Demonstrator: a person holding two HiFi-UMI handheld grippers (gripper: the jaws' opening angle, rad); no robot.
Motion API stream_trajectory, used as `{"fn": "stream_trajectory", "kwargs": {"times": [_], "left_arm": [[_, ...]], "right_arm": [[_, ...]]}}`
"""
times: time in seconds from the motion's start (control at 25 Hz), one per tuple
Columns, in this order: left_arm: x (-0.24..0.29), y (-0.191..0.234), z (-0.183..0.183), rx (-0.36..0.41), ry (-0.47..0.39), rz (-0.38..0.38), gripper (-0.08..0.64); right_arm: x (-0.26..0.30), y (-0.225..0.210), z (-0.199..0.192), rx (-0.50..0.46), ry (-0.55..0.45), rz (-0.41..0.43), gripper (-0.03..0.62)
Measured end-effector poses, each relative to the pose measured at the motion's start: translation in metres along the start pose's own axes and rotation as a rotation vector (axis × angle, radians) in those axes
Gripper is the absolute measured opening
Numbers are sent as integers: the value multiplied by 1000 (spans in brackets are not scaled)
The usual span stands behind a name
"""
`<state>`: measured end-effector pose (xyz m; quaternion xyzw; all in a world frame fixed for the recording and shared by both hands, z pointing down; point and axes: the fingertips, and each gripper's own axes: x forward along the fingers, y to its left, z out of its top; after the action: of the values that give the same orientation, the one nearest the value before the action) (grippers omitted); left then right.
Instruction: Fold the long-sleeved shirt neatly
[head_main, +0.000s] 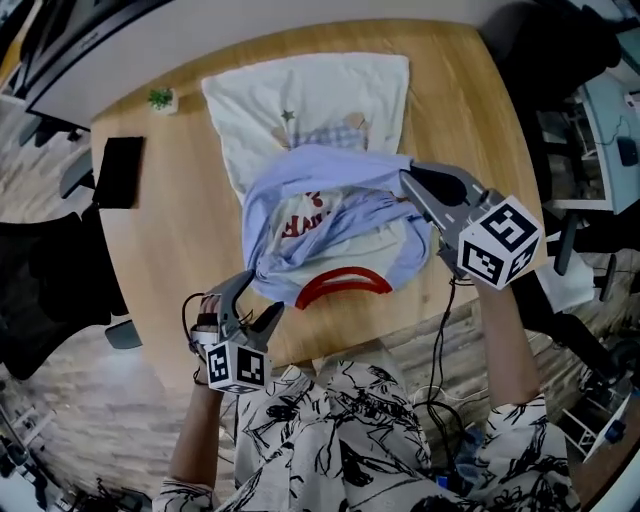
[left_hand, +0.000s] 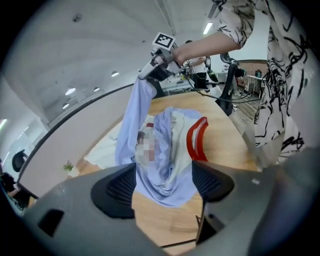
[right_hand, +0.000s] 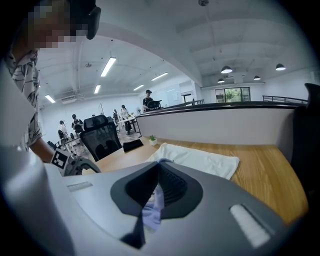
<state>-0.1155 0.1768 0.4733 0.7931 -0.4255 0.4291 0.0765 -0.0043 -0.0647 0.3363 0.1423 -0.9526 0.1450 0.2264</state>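
A light blue long-sleeved shirt (head_main: 300, 180) lies bunched on the round wooden table (head_main: 190, 230), its far edge over a white cloth (head_main: 320, 95). A red hanger (head_main: 345, 277) lies by its near hem. My right gripper (head_main: 407, 182) is shut on the shirt's right side and lifts that fabric off the table; blue cloth (right_hand: 152, 212) shows pinched between its jaws. My left gripper (head_main: 258, 298) stands open at the shirt's near left corner. In the left gripper view the hem (left_hand: 165, 190) hangs between the spread jaws, and the pads do not press on it.
A black flat object (head_main: 120, 170) and a small potted plant (head_main: 160, 98) sit at the table's far left. A grey wall runs along the table's far side. Office chairs (head_main: 50, 280) and cables (head_main: 440, 380) stand around the table.
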Motion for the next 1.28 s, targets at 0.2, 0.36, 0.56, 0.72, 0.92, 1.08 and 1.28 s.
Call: {"fn": "stream_trajectory", "kwargs": {"times": [0.2,0.36,0.56,0.72,0.92,1.08,1.28], "left_arm": [[-21,-5,6,10,-72,-7,359],[-27,-8,11,-1,-98,-8,359],[-11,39,9,-240,-120,45,354],[36,92,3,-302,-31,84,272],[89,88,-17,-186,156,61,150],[75,92,-20,-120,169,146,11],[20,79,-32,-79,139,267,11]], "right_arm": [[-39,54,-1,-8,-23,-13,17],[-68,73,-3,-3,-31,-14,17],[-92,61,-23,18,-15,9,17],[-87,46,-34,24,-11,65,17],[-84,32,-42,34,-2,126,17],[-83,10,-54,29,23,129,17],[-78,-23,-92,106,77,99,17]]}}
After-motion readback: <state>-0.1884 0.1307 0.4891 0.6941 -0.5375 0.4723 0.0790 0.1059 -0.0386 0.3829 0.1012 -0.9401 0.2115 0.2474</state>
